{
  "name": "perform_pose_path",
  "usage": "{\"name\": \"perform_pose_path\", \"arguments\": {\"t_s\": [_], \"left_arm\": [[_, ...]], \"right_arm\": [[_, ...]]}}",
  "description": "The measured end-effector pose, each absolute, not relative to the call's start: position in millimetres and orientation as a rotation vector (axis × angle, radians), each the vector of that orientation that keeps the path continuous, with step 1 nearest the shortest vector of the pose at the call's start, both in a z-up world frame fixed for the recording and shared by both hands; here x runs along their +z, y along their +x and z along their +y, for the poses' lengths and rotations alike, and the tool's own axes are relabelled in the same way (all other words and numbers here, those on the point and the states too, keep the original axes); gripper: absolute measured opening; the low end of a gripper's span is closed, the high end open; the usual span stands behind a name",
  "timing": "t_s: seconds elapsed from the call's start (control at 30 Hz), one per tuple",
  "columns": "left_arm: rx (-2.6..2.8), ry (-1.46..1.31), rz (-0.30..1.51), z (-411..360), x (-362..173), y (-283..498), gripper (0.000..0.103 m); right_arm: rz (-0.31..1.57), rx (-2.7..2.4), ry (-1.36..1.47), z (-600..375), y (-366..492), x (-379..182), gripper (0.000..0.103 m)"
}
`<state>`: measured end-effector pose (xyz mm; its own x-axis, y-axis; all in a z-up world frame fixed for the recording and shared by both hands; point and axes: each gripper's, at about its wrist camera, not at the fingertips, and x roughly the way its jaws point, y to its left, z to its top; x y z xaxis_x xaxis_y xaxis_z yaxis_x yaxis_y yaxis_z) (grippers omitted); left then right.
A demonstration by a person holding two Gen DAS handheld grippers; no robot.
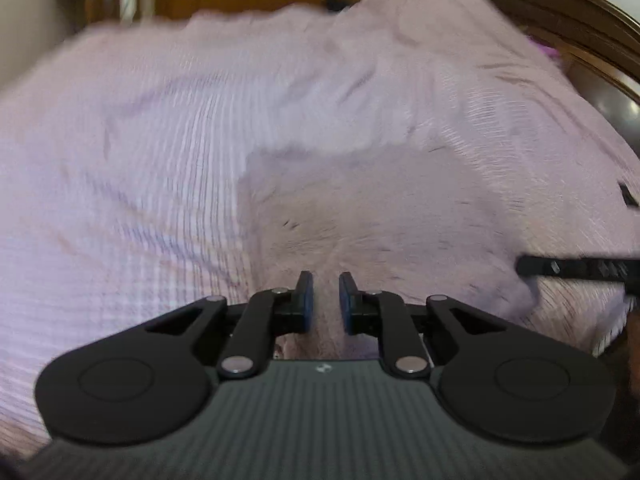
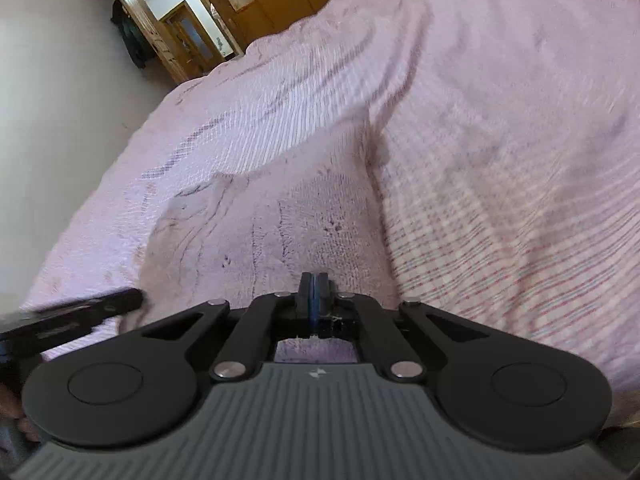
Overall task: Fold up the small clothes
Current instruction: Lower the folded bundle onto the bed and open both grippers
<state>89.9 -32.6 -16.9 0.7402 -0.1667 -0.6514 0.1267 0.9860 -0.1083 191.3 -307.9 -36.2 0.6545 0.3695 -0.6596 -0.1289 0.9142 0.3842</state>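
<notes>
Your left gripper (image 1: pixel 326 294) hovers over a pale pink garment (image 1: pixel 380 216) lying flat on the striped pink bedspread (image 1: pixel 120 152); its jaws stand a little apart and nothing sits between the pads. Your right gripper (image 2: pixel 315 296) has its jaws clenched, pads pressed together, right over the same garment (image 2: pixel 288 216); you cannot tell whether any cloth is pinched. A dark wooden headboard (image 1: pixel 560 12) stands beyond.

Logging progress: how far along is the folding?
Done: no fold clearly visible; the garment lies rumpled on the bedspread. In hand: the right gripper is shut and the left gripper shows a narrow gap, both at the garment's near edge; whether either holds cloth is unclear. Left: the folding itself.
</notes>
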Motion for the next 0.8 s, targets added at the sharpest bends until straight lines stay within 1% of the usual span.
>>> {"name": "perform_pose_path", "arguments": {"t_s": [0.1, 0.23, 0.33, 0.43, 0.53, 0.67, 0.8], "left_arm": [[-0.203, -0.058, 0.683, -40.3, -2.4, 71.1, 0.018], [-0.182, -0.095, 0.697, -42.4, -13.0, 74.7, 0.018], [-0.150, -0.124, 0.739, -39.9, -31.6, 83.4, 0.018], [-0.157, -0.157, 0.807, -37.0, -53.7, 91.2, 0.016], [-0.173, -0.178, 0.821, -35.2, -70.2, 94.2, 0.015], [-0.177, -0.164, 0.810, -39.0, -75.8, 91.6, 0.014], [-0.176, -0.122, 0.793, -46.3, -67.1, 80.1, 0.014]], "right_arm": [[0.781, 0.270, 0.300, -308.8, 179.6, -18.7, 0.000], [0.758, 0.307, 0.269, -301.0, 172.2, -6.3, 0.000], [0.739, 0.319, 0.232, -291.8, 175.3, -12.1, 0.000], [0.783, 0.323, 0.230, -287.2, 185.6, -31.8, 0.000], [0.815, 0.318, 0.207, -286.4, 192.6, -54.0, 0.000], [0.809, 0.309, 0.162, -278.7, 194.7, -60.9, 0.000], [0.772, 0.286, 0.172, -276.6, 185.8, -53.2, 0.000]]}}
